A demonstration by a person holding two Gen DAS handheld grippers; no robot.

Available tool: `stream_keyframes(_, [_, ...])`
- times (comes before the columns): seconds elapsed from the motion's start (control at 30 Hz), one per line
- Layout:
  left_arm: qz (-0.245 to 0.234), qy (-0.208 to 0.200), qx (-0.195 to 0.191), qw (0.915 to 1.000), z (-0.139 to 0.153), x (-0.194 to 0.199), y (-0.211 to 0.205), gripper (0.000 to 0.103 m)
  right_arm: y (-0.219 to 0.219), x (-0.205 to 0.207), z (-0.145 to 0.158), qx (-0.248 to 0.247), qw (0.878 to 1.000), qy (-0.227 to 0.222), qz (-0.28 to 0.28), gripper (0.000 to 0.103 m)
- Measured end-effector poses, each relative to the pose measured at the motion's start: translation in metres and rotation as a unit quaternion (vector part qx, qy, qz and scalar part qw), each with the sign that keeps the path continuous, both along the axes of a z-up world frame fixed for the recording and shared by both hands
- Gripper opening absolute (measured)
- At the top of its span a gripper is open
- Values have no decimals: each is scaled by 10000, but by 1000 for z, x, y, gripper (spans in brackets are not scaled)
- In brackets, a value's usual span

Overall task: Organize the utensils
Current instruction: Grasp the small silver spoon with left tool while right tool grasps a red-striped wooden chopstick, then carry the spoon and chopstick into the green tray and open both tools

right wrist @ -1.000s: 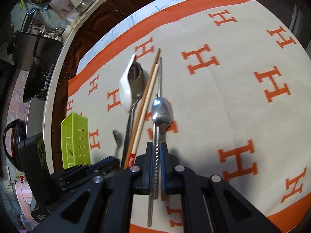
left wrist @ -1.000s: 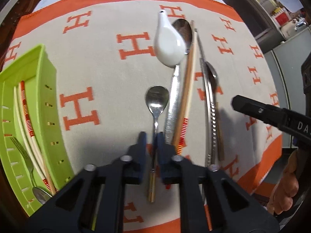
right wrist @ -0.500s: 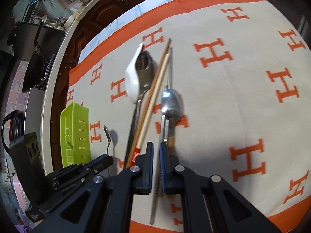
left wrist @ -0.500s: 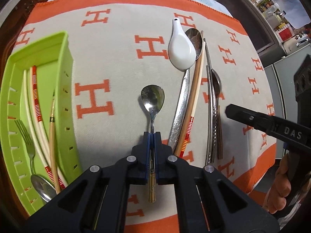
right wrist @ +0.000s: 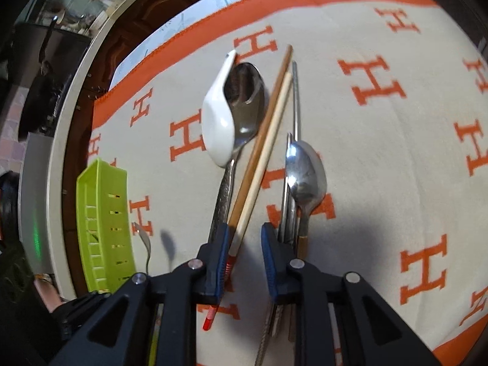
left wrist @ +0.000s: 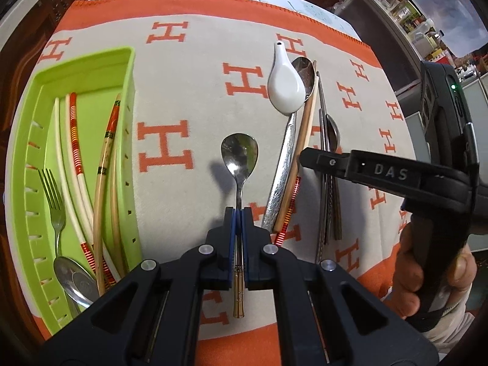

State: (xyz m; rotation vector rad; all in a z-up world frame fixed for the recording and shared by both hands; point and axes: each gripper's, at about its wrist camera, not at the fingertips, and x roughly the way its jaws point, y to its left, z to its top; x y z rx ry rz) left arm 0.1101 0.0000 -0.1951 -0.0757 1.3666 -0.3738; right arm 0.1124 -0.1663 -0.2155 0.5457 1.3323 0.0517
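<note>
Now your left gripper (left wrist: 239, 218) has pinched and lifted the small steel spoon with the brass handle (left wrist: 239, 164); at nine o'clock waits the lime-green plastic tray (left wrist: 129, 70). Your right gripper (right wrist: 244, 238) has spread, releasing its metal chopsticks (right wrist: 289, 210).

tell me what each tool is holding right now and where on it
The left tool is shut on the small spoon, gripping its handle partway down. The right tool is open and holds nothing.
</note>
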Motion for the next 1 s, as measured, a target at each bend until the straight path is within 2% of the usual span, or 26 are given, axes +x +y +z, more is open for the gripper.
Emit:
stream_keyframes(0.17, [94, 8, -99, 9999, 1, -1, 8, 2, 20, 3, 4, -654, 9973, -75, 336, 19])
stream_keyframes(0.3, [140, 11, -157, 9998, 1, -3, 11, 2, 31, 3, 4, -902, 9944, -110, 541, 16])
stream_keyframes(0.4, [171, 43, -205, 9996, 0, -4, 14, 2, 26, 5, 3, -767, 9961, -61, 443, 12])
stream_keyframes(0.47, [176, 35, -232, 9996, 2, -5, 16, 2, 18, 2, 4, -517, 9981, -8, 346, 0])
stream_keyframes(0.53, [174, 16, -250, 9995, 3, -6, 18, 2, 11, -2, 2, -250, 9992, 87, 310, 0])
stream_keyframes(0.63, [186, 10, -280, 9994, 5, -8, 20, 2, 8, -7, -2, -292, 9992, 138, 233, 0])
stream_keyframes(0.7, [185, 24, -299, 9994, 4, -9, 20, 2, 4, -9, -5, -105, 9997, 192, 133, 0])
stream_keyframes(0.8, [151, 14, -309, 9994, 5, -10, 20, 2, -6, -12, -11, 499, 9978, 409, -152, 0])
stream_keyframes(1.0, [140, 12, -331, 9994, 7, -13, 20, 2, -4, -14, -6, 531, 9978, 270, -295, 1])
